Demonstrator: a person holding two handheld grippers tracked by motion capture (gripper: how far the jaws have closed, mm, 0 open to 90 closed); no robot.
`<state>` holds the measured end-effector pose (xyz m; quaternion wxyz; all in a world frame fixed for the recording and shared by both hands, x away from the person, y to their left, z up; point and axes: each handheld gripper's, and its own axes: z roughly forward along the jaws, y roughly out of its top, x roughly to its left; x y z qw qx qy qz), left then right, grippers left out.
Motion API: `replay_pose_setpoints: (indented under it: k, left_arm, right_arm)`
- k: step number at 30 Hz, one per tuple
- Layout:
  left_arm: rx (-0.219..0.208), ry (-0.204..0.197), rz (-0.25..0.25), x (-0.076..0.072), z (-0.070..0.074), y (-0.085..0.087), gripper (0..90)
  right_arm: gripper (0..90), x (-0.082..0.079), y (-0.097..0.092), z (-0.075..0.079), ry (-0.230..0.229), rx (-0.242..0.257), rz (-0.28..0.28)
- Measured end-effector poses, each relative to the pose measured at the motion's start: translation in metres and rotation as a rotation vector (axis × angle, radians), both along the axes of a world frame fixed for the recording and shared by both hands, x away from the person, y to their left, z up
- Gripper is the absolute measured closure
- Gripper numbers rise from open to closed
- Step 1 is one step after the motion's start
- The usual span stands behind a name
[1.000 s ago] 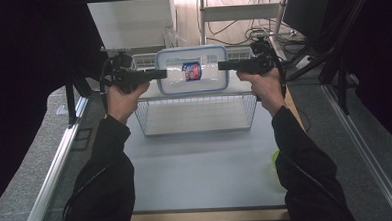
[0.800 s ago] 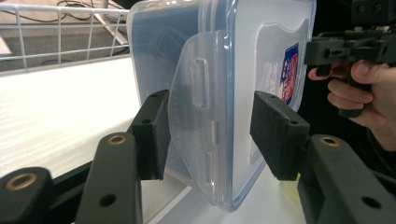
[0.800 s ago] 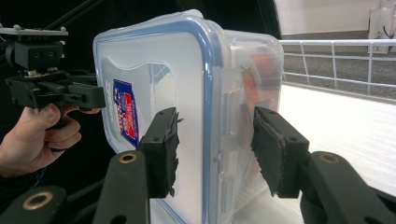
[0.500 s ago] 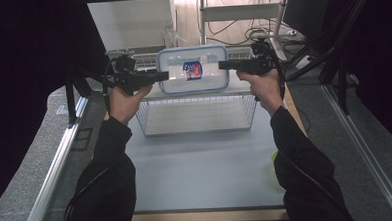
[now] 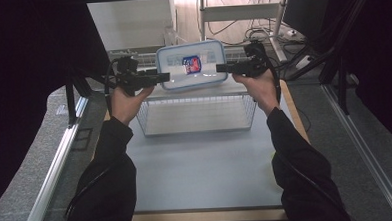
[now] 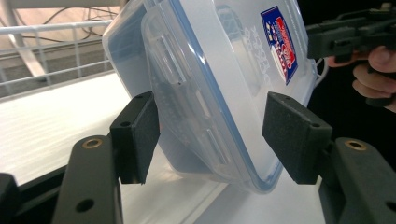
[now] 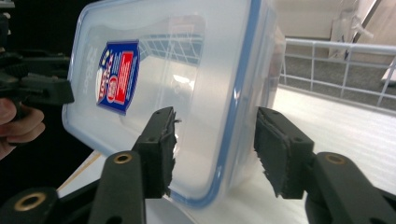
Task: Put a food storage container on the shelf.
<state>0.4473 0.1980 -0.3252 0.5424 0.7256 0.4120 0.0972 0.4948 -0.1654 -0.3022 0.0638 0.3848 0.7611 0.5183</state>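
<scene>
A clear plastic container (image 5: 192, 65) with a blue-rimmed lid and a red and blue label stands tilted on its long edge on a white surface. My left gripper (image 5: 165, 78) is at its left end. Its jaws have just been opening. In the left gripper view the container (image 6: 224, 70) sits between the pads of the left gripper (image 6: 210, 121) with a gap on the lid side. My right gripper (image 5: 221, 68) is at the right end. In the right gripper view the right gripper (image 7: 215, 140) has one pad on the lid of the container (image 7: 187, 70) and the other close against its base.
A wire basket (image 5: 196, 115) stands in front of and below the container, and wire rails (image 6: 56, 51) run behind it. The blue-grey table mat (image 5: 201, 170) lies between the forearms. A monitor (image 5: 305, 10) and cables are at the back right.
Both hands and the container stay almost where they were. The container's label sits slightly higher in the high view than a second ago.
</scene>
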Motion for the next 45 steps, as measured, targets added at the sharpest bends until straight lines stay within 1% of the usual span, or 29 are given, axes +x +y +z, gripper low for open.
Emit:
replay_pose_setpoints:
  k: [4, 5, 7, 9, 13, 14, 16, 18, 19, 23, 24, 25, 26, 27, 28, 29, 30, 32, 33, 35, 37, 39, 41, 42, 43, 45]
  left_arm:
    - [0.019, 0.007, 0.020, 0.003, 0.001, -0.001, 34.3]
    - [0.025, 0.009, 0.019, 0.004, 0.001, -0.001, 33.5]
    - [0.047, 0.016, 0.024, 0.005, 0.000, -0.003, 30.1]
    - [0.069, 0.004, 0.032, 0.007, 0.000, -0.006, 24.6]
    - [0.073, 0.001, 0.030, 0.009, 0.000, -0.007, 22.2]
    - [0.080, -0.004, 0.029, 0.008, 0.000, -0.008, 21.9]
    - [0.104, -0.012, 0.030, 0.007, 0.000, -0.010, 19.7]
    - [0.131, -0.019, 0.032, 0.007, -0.001, -0.013, 15.6]
    - [0.131, -0.020, 0.034, 0.007, -0.001, -0.014, 14.0]
    - [0.129, -0.022, 0.034, 0.008, -0.001, -0.014, 13.6]
    - [0.143, -0.031, 0.050, 0.007, 0.000, -0.014, 12.7]
    - [0.155, -0.052, 0.075, 0.006, 0.001, -0.013, 11.5]
    - [0.155, -0.059, 0.088, 0.005, 0.002, -0.012, 11.9]
    - [0.148, -0.053, 0.080, 0.005, 0.002, -0.011, 11.9]
    - [0.166, -0.043, 0.067, 0.006, 0.001, -0.012, 12.3]
    - [0.199, -0.038, 0.064, 0.006, -0.001, -0.014, 13.8]
    - [0.242, -0.037, 0.050, 0.005, -0.003, -0.016, 14.4]
    - [0.285, -0.043, 0.039, 0.005, -0.007, -0.022, 14.5]
    - [0.289, -0.043, 0.043, 0.004, -0.008, -0.024, 15.2]
    - [0.284, -0.039, 0.037, 0.005, -0.010, -0.024, 18.6]
    - [0.281, -0.043, 0.035, 0.004, -0.010, -0.024, 19.3]
    - [0.267, -0.045, 0.038, 0.001, -0.008, -0.020, 23.3]
    - [0.254, -0.056, 0.039, -0.003, -0.007, -0.016, 27.9]
    - [0.239, -0.063, 0.041, -0.004, -0.006, -0.013, 30.9]
    - [0.226, -0.066, 0.041, -0.005, -0.006, -0.012, 35.0]
    - [0.209, -0.070, 0.057, -0.005, -0.006, -0.010, 42.6]
  right_arm:
    - [50.2, 0.000, 0.003, -0.003, 0.007, -0.039, -0.001]
    - [50.2, 0.000, 0.003, -0.004, 0.009, -0.039, -0.002]
    - [50.5, 0.000, 0.003, -0.006, 0.012, -0.028, 0.000]
    - [51.0, 0.001, 0.003, -0.007, 0.022, -0.014, 0.011]
    - [51.2, 0.000, 0.002, -0.007, 0.022, -0.017, 0.013]
    - [51.4, 0.000, 0.002, -0.007, 0.022, -0.016, 0.014]
    - [52.0, -0.001, 0.001, -0.007, 0.020, -0.018, 0.017]
    - [53.5, -0.001, 0.001, -0.007, 0.013, -0.018, 0.010]
    - [53.6, -0.001, 0.000, -0.007, 0.013, -0.010, 0.008]
    - [53.6, -0.002, -0.001, -0.008, 0.014, -0.007, 0.013]
    - [53.6, -0.002, -0.001, -0.008, 0.014, -0.006, 0.015]
    - [53.6, -0.003, -0.001, -0.008, 0.013, -0.004, 0.018]
    - [53.4, -0.003, -0.001, -0.007, 0.015, 0.002, 0.020]
    - [52.7, -0.004, -0.002, -0.007, 0.016, 0.005, 0.019]
    - [51.9, -0.004, -0.002, -0.007, 0.019, 0.008, 0.022]
    - [51.6, -0.004, -0.003, -0.006, 0.024, 0.018, 0.019]
    - [54.1, -0.004, -0.004, -0.006, 0.019, 0.029, 0.015]
    - [54.1, -0.004, -0.006, -0.004, 0.018, 0.065, 0.014]
    - [53.6, -0.004, -0.006, -0.003, 0.019, 0.063, 0.014]
    - [54.3, -0.006, -0.005, -0.001, 0.009, 0.041, 0.014]
    - [54.8, -0.009, -0.004, 0.000, -0.012, 0.013, 0.012]
    - [55.9, -0.015, -0.005, 0.001, -0.049, -0.001, 0.008]
    - [59.3, -0.024, -0.006, 0.002, -0.073, -0.012, 0.006]
    - [61.4, -0.029, -0.007, 0.002, -0.082, -0.020, 0.004]
    - [65.1, -0.033, -0.007, 0.001, -0.087, -0.028, 0.007]
    - [72.8, -0.040, -0.004, -0.004, -0.092, -0.057, 0.025]
